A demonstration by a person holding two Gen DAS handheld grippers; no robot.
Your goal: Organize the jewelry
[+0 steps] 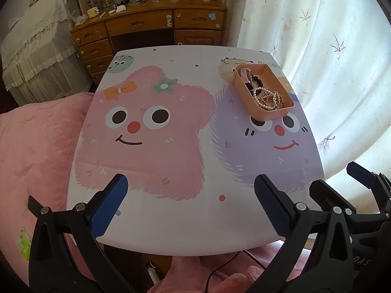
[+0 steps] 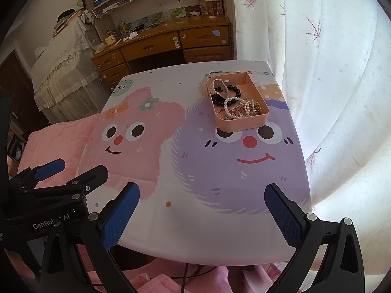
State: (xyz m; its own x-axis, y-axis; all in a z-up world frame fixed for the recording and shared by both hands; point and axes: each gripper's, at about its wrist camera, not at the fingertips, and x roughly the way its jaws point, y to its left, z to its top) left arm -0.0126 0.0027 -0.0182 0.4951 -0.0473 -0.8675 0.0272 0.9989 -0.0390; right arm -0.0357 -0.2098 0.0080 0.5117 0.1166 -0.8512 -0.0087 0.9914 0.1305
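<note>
Jewelry [image 2: 234,106] fills the tray [image 2: 242,124]; both grippers hover wide, angled downward.

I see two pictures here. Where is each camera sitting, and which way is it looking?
Left wrist view: sits on the left gripper, looking forward and down across the cartoon-print table; its own open blue-padded fingers frame the bottom, and the right gripper shows at the lower right.
Right wrist view: sits on the right gripper, aimed the same way from further right; its open fingers show, with the left gripper at lower left.
Shared: the table, the pink tray of jewelry, the wooden desk and the curtain.
</note>
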